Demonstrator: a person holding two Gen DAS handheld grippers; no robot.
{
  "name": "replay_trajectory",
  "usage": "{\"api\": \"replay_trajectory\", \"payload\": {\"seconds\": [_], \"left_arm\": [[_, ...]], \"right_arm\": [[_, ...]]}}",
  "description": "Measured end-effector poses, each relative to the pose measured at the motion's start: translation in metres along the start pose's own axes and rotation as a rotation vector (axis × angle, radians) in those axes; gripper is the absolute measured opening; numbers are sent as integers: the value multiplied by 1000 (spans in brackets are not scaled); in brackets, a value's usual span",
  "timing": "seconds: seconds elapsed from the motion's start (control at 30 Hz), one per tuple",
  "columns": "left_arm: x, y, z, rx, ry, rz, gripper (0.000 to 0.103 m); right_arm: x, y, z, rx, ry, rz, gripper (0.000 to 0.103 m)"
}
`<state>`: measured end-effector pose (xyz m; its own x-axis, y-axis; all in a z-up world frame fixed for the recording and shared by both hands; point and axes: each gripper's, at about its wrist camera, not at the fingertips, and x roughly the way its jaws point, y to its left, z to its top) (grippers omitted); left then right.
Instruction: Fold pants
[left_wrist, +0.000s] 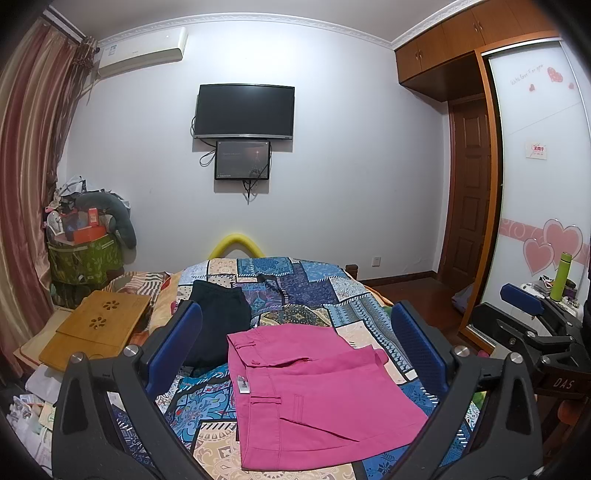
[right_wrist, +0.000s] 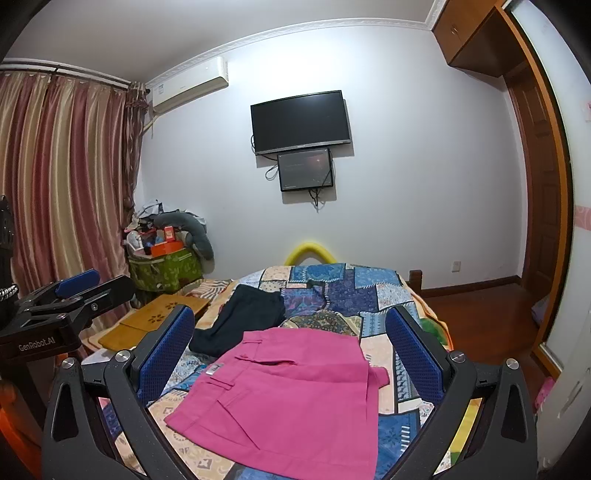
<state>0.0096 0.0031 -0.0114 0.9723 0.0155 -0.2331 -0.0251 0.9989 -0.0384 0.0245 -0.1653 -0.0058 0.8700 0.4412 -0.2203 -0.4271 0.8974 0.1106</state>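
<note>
Pink pants (left_wrist: 314, 391) (right_wrist: 284, 395) lie folded into a compact rectangle on the patchwork bedspread (left_wrist: 295, 280) (right_wrist: 351, 291), waistband to the left. Behind them a dark garment (left_wrist: 218, 314) (right_wrist: 243, 317) lies on the bed. My left gripper (left_wrist: 295, 336) hovers above the near end of the bed, open wide, with nothing between its blue pads. My right gripper (right_wrist: 291, 336) is also open and empty above the pants. In the left wrist view the right gripper (left_wrist: 532, 306) shows at the right edge. The left gripper (right_wrist: 74, 291) appears at the left of the right wrist view.
A wooden lap desk (left_wrist: 96, 325) (right_wrist: 162, 314) rests at the bed's left side. A green bin piled with clutter (left_wrist: 85, 251) (right_wrist: 166, 266) stands by the curtain (right_wrist: 62, 177). A wardrobe (left_wrist: 539, 184) and a green bottle (left_wrist: 561, 275) are to the right.
</note>
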Motion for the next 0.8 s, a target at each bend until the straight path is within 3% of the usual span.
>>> {"api": "replay_trajectory", "payload": {"seconds": [0.8], "left_arm": [[1,-1,-1,9,2,10,103]], "right_arm": [[-1,-6,0,4,9,-11,103]]}}
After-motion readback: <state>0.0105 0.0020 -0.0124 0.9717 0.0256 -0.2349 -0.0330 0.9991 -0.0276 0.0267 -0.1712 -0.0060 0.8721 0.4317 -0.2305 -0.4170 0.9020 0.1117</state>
